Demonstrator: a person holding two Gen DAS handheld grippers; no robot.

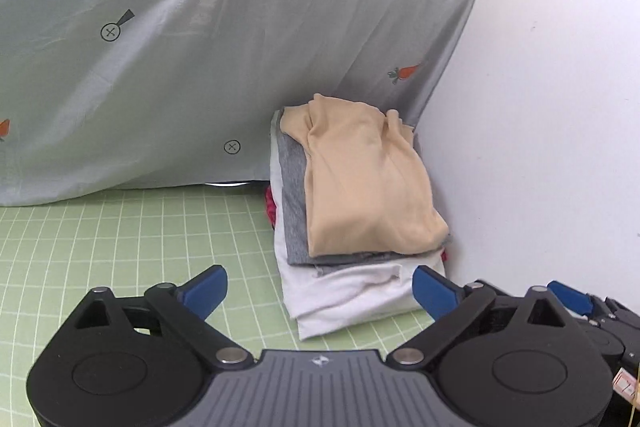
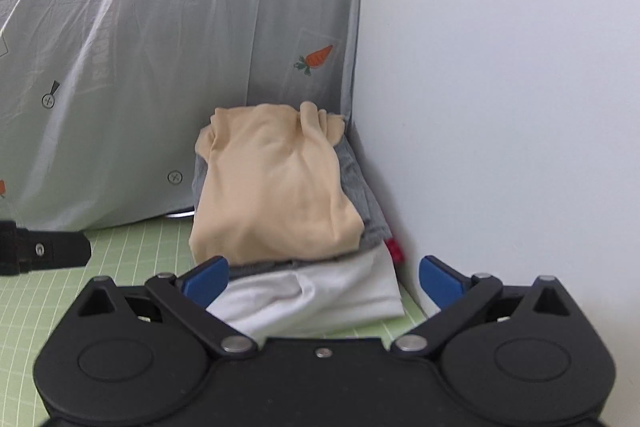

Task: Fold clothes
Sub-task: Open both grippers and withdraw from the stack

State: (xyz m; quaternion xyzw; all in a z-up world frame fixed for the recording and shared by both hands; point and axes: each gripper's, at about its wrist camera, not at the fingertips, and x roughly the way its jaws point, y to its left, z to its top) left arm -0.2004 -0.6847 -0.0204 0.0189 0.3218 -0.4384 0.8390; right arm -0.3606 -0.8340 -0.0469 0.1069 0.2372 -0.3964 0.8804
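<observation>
Both the left claw [image 1: 320, 291] and right claw [image 2: 323, 281] are spread wide, empty. The beige garment [image 1: 360, 179] is judged soft, light; best taken by its near hem.

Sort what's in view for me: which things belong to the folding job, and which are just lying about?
Job:
- beige garment, top of stack
- grey garment beneath it
- white garment below that
- red item peeking from the stack
- left tongs, right tongs, both open

Lying about:
- carrot-print sheet
- green grid mat
- white wall

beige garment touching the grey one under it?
Touching. Left wrist view shows the beige garment lying flat on the grey garment, no gap along their shared edge.
</observation>
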